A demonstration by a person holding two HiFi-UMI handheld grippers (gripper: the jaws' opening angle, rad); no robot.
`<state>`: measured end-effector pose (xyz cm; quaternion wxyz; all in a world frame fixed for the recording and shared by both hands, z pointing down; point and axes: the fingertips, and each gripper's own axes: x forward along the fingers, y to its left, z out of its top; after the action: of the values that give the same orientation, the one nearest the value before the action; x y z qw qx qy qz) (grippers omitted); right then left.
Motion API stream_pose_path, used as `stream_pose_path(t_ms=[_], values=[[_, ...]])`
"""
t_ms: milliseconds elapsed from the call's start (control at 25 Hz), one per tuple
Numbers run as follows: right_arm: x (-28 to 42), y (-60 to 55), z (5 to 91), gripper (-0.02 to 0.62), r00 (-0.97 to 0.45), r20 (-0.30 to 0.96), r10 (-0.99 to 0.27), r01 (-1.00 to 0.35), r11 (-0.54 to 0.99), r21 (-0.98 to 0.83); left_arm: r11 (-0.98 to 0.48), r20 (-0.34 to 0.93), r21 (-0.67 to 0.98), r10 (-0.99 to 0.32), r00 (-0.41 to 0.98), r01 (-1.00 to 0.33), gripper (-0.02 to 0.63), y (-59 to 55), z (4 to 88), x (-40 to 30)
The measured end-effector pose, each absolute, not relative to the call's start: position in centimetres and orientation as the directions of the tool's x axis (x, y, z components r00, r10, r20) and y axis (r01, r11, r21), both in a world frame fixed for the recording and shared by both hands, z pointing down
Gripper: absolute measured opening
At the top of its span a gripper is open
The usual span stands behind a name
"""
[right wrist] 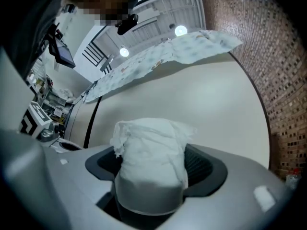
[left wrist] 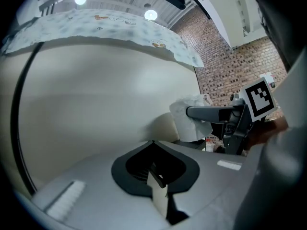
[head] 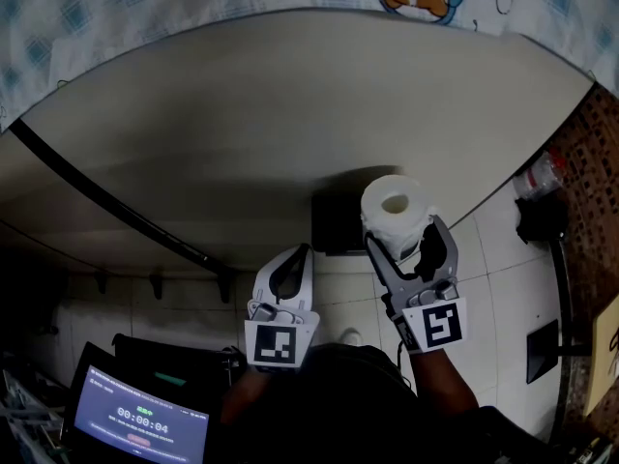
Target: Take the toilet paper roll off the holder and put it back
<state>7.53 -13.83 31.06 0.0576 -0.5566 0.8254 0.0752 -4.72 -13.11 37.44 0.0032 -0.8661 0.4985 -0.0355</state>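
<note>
Your right gripper (head: 403, 233) has its jaws set wide around the toilet paper roll (head: 397, 204), pressing it on both sides. The roll stands hole-up, just beside the black holder (head: 336, 222) on the wall. Your left gripper (head: 301, 257) is pressed together on nothing, near the right one.
</note>
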Motion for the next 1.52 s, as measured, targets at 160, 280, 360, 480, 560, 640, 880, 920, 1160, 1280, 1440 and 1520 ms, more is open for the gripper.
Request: stream_pose_path(t_ms=[160,280,360,480,560,640,880,920,1160,1280,1440,1520], values=[[8.1,-12.5,30.7,0.387,-0.37,-0.189,-0.91,-0.929,0.366,0.058,-0.511,0.083,-0.048,-0.858,0.507,-0.858,0.018,-12.3,38.0,-4.3],[8.4,-11.5,30.5,0.387,-0.37,-0.194,-0.909,-0.929,0.367,0.054,-0.52,0.099,-0.057,-0.852,0.514,-0.852,0.017,-11.5,38.5,-3.9],[8.6,-10.9,30.6,0.387,-0.37,-0.192,-0.909,-0.929,0.367,0.051,-0.525,0.113,-0.057,-0.849,0.517,-0.849,0.017,-11.0,38.9,-3.7],[9.0,-10.0,30.9,0.387,-0.366,-0.19,-0.911,-0.93,0.364,0.047,-0.529,0.132,-0.044,-0.844,0.519,-0.848,0.017,-10.2,39.6,-3.5],[9.4,-9.4,31.1,0.387,-0.362,-0.191,-0.912,-0.931,0.362,0.04,-0.535,0.152,-0.045,-0.838,0.524,-0.844,0.017,-9.6,40.4,-3.3],[9.7,-8.8,31.3,0.387,-0.359,-0.189,-0.914,-0.932,0.361,0.026,-0.541,0.18,-0.064,-0.833,0.523,-0.839,0.017,-9.0,41.5,-3.1],[10.3,-8.2,31.8,0.385,-0.338,-0.178,-0.924,-0.94,0.342,0.009,-0.556,0.237,-0.099,-0.819,0.523,-0.826,0.018,-8.4,44.1,-2.7],[10.3,-8.2,31.8,0.385,-0.336,-0.177,-0.925,-0.94,0.34,0.008,-0.558,0.251,-0.096,-0.815,0.523,-0.824,0.02,-8.3,44.6,-2.6],[10.2,-7.7,31.8,0.385,-0.341,-0.177,-0.923,-0.938,0.346,0.0,-0.539,0.3,-0.07,-0.814,0.498,-0.839,0.1,-8.5,46.7,-2.5],[10.7,-6.9,31.6,0.385,-0.342,-0.182,-0.922,-0.938,0.347,0.007,-0.531,0.321,-0.054,-0.811,0.489,-0.845,0.12,-8.6,47.8,-2.3],[11.2,-6.8,31.5,0.385,-0.335,-0.181,-0.925,-0.941,0.339,0.01,-0.557,0.316,-0.018,-0.791,0.524,-0.83,0.156,-9.4,48.7,-2.1],[11.2,-6.9,31.6,0.385,-0.334,-0.18,-0.925,-0.941,0.338,0.01,-0.569,0.308,-0.016,-0.785,0.538,-0.822,0.156,-9.8,48.9,-2.1]])
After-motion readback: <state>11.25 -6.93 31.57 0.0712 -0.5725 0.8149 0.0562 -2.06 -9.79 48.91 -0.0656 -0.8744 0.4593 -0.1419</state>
